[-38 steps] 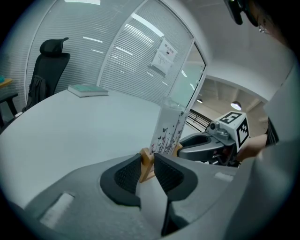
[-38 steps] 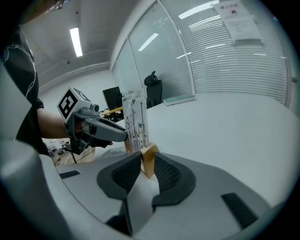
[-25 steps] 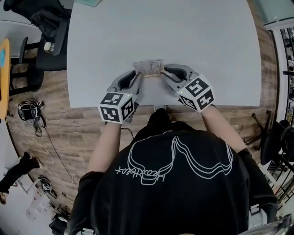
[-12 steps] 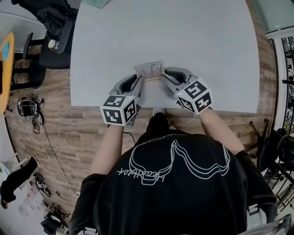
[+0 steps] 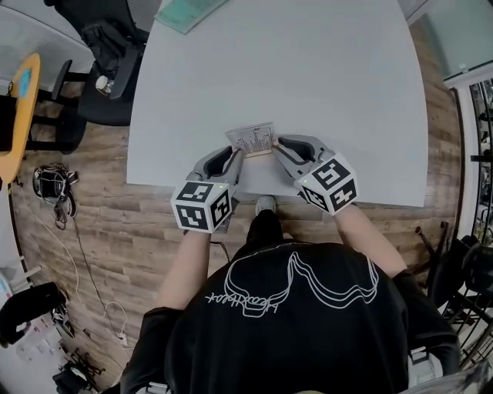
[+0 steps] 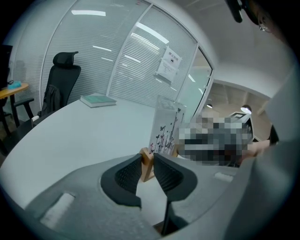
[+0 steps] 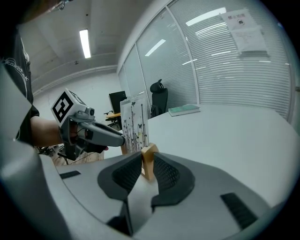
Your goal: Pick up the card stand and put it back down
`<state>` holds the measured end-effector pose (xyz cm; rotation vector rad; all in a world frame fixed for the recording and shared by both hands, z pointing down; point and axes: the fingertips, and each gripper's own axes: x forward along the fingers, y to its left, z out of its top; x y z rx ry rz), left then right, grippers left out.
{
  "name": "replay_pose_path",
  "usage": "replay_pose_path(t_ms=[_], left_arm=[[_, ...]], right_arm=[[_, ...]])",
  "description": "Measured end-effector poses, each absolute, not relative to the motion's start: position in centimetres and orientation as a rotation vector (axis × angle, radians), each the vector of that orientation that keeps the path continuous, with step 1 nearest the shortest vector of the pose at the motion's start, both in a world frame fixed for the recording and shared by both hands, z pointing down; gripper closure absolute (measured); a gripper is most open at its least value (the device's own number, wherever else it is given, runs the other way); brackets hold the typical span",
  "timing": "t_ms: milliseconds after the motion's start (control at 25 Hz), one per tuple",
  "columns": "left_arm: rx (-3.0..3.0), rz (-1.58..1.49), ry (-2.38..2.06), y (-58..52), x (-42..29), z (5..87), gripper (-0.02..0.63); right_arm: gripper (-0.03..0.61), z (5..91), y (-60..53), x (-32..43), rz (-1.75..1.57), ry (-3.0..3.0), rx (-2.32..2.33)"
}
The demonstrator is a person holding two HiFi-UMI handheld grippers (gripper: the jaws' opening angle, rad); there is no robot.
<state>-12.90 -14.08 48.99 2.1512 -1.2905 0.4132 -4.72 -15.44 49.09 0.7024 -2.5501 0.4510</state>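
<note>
Nearest you, your left hand-held gripper (image 5: 233, 156) and right hand-held gripper (image 5: 276, 146) each pinch one end of the card stand (image 5: 253, 138) by its wooden base. The right one's jaws have just been closing on it. The stand is upright between them, over the near part of the surface (image 5: 323, 69). At the far edge lies a book (image 5: 189, 11), with a chair (image 5: 108, 54) near it.

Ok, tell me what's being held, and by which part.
The card stand, by its wooden base: the left gripper clamps the left end, the right gripper the right end, its jaws having just closed further.
</note>
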Motion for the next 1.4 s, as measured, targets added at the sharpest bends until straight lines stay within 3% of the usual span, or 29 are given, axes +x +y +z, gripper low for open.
replay_pose_path(t_ms=[1240,1400], left_arm=[[2.242,0.275,-1.434,3.4,-5.2,37.0,0.528],[2.231,0.264,-1.454,-2.0,-7.7,38.1,0.528]], right_arm=[[0.495,37.6,1.9,3.3,0.312,-2.731,0.721],[0.495,38.8,-3.9,0.7,0.312,-2.735,0.698]])
